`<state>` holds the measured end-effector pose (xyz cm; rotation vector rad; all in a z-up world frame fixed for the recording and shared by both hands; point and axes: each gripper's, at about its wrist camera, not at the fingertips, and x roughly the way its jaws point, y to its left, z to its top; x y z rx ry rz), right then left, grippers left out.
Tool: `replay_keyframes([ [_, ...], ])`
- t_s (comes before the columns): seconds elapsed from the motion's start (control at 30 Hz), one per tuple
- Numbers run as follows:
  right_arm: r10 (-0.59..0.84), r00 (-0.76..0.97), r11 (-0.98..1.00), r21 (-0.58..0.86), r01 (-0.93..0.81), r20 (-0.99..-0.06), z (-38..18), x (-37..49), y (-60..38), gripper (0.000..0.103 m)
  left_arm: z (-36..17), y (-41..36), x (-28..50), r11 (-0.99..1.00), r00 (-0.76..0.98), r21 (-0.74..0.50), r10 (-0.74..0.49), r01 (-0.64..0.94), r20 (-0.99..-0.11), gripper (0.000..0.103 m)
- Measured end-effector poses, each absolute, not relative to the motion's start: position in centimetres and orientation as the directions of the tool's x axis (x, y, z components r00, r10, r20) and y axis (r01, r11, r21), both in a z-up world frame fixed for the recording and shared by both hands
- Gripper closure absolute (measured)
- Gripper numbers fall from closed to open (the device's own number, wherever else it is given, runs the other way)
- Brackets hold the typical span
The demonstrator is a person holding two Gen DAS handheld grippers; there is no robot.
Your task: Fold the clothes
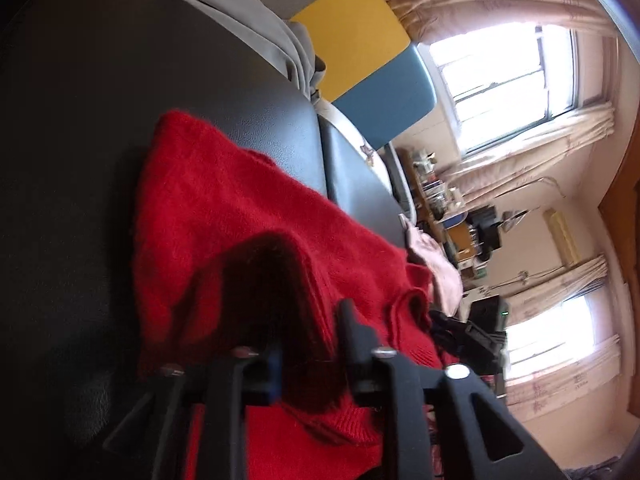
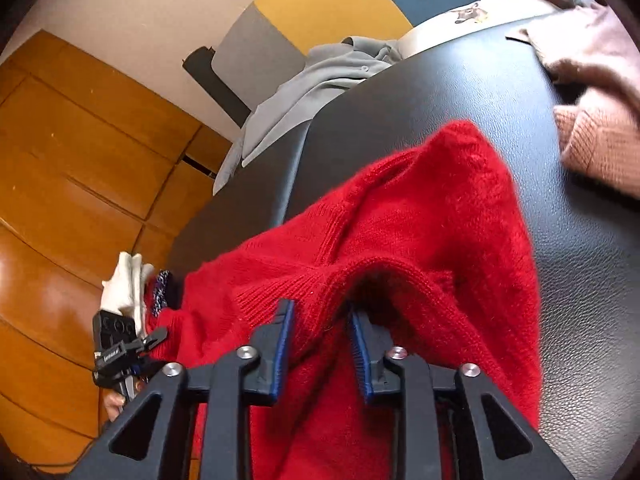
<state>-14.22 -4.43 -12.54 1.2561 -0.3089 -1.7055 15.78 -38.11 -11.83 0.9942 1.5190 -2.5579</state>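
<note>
Red sweater (image 2: 400, 220) lifted by hem; far end (tapered) on black table (image 2: 540, 92)

- Daylight is blowing out the two curtained windows (image 1: 516, 76) to white glare
- The black leather-look tabletop (image 1: 80, 160) is lying dim
- Fisheye bending is curving the edges
- The fluffy red knitted sweater (image 2: 420, 220) is blurring slightly at its hem
</note>
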Motion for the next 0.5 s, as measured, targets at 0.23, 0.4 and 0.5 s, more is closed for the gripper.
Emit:
replay_keyframes([
  [0.23,-0.943,0.021,-0.264,0.786,0.560,-0.332,-7.2,-13.3,-1.2,0.083,-7.6,-38.1,20.3,-0.464,-0.938,-0.881,0.253,0.097,-0.237,0.096],
  [0.4,-0.969,-0.098,-0.244,0.818,0.521,-0.227,-5.6,-16.2,-0.3,0.083,-7.3,-39.6,19.2,-0.459,-0.950,-0.876,0.183,0.145,-0.253,0.096],
  [0.5,-0.926,-0.126,-0.363,0.746,0.559,-0.356,-6.7,-17.4,-2.3,0.076,-8.5,-39.9,17.8,-0.439,-0.938,-0.881,0.194,0.177,-0.286,0.096],
])
